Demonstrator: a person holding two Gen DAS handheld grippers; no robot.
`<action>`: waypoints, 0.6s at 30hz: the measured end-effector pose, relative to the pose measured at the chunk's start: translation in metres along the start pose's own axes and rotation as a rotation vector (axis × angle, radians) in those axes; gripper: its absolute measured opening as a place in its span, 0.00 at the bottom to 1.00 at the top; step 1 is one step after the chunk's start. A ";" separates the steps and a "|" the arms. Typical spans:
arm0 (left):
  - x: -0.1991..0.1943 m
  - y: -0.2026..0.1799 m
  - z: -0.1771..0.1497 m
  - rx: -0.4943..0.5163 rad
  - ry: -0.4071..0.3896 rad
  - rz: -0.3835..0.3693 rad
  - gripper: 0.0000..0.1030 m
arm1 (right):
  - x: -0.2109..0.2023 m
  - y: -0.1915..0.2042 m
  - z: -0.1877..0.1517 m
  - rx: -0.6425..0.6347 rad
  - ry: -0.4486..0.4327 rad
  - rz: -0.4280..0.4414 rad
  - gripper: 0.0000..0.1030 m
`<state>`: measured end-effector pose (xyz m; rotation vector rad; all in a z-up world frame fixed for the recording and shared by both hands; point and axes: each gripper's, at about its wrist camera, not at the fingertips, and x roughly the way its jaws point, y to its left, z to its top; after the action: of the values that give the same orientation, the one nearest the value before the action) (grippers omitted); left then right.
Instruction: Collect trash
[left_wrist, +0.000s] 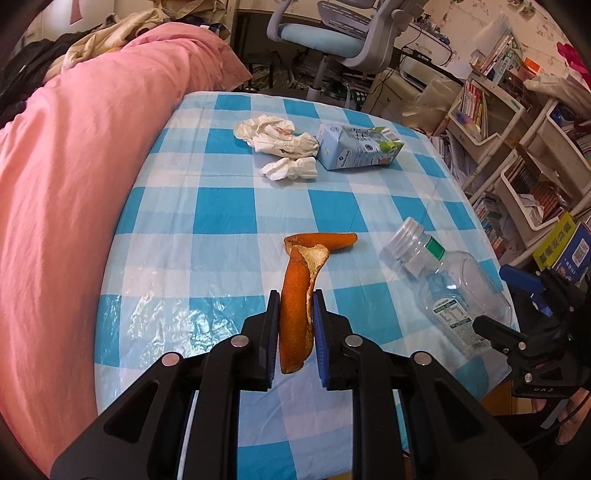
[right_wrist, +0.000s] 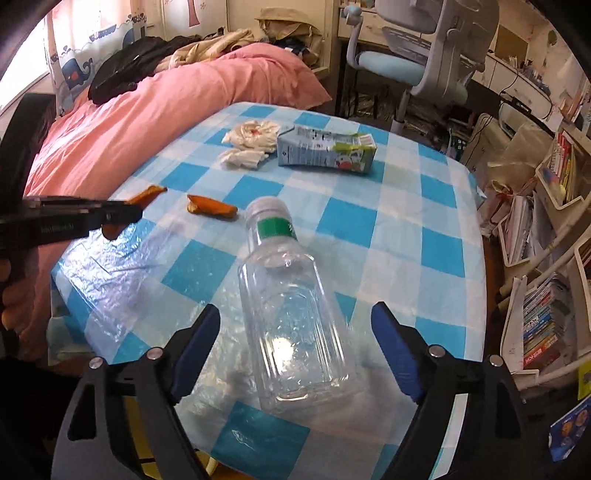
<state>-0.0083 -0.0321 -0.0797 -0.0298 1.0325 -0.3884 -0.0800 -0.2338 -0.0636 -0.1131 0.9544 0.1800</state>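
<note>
Checked surface (left_wrist: 229, 206) beside pink bed (left_wrist: 74, 166) — left fingers (left_wrist: 295, 332) clamped on peel (left_wrist: 293, 314), lifted; right fingers (right_wrist: 295, 350) spread wide around bottle (right_wrist: 291, 317), not touching. Second peel (right_wrist: 210, 209), tissues (left_wrist: 275, 142), carton (left_wrist: 356, 146) beyond.

A pink duvet (left_wrist: 74, 177) lies along the table's (left_wrist: 229, 206) left edge. Beyond its far edge stands 1 swivel chair (right_wrist: 417, 55); bookshelves (left_wrist: 517, 155) flank the right edge.
</note>
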 end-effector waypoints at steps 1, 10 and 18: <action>0.000 0.000 0.000 0.003 0.000 0.001 0.15 | 0.002 0.000 0.000 -0.004 0.004 -0.008 0.79; -0.007 -0.001 0.009 0.010 -0.030 -0.001 0.15 | 0.014 0.008 -0.003 -0.057 0.037 -0.045 0.79; 0.014 0.001 0.004 0.077 0.072 0.070 0.23 | 0.016 0.008 -0.005 -0.086 0.044 -0.068 0.79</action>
<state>0.0020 -0.0359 -0.0891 0.0894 1.0854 -0.3675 -0.0766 -0.2249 -0.0798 -0.2292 0.9858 0.1561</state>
